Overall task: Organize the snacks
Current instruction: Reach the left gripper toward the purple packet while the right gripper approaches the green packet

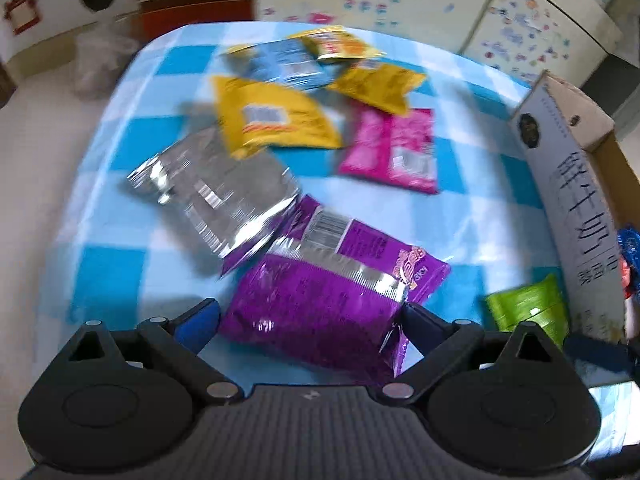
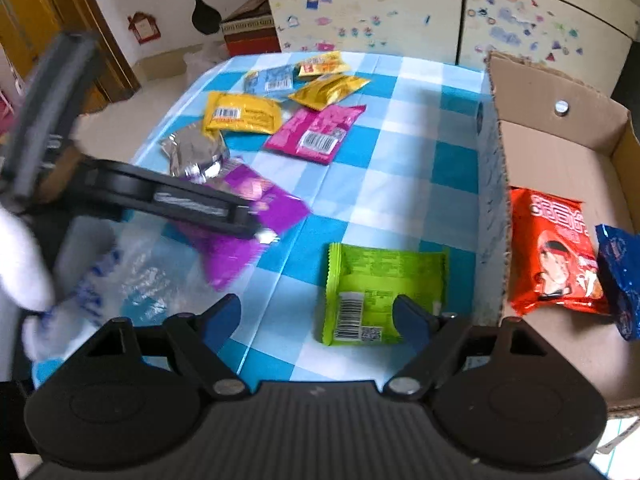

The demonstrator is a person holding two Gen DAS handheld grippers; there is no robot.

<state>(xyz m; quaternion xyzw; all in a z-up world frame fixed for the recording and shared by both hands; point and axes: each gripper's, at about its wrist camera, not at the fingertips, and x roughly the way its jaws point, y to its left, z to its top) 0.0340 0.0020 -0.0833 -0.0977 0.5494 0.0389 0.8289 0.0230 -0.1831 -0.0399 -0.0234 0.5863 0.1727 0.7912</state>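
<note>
Left gripper (image 1: pixel 310 316) is spread wide, jaws straddling the purple snack bag (image 1: pixel 332 296) on the checked tablecloth (image 1: pixel 460 216), nothing clamped yet; the bag looks light, puffy and slick foil, so a pinch on the flat crimped end seam seems safer than squeezing the air-filled middle. Right gripper (image 2: pixel 316 320) is also released and empty, hovering over the green packet (image 2: pixel 380 292), which lies flat just beside the cardboard box (image 2: pixel 496 184) holding a red bag (image 2: pixel 556 252).
</note>
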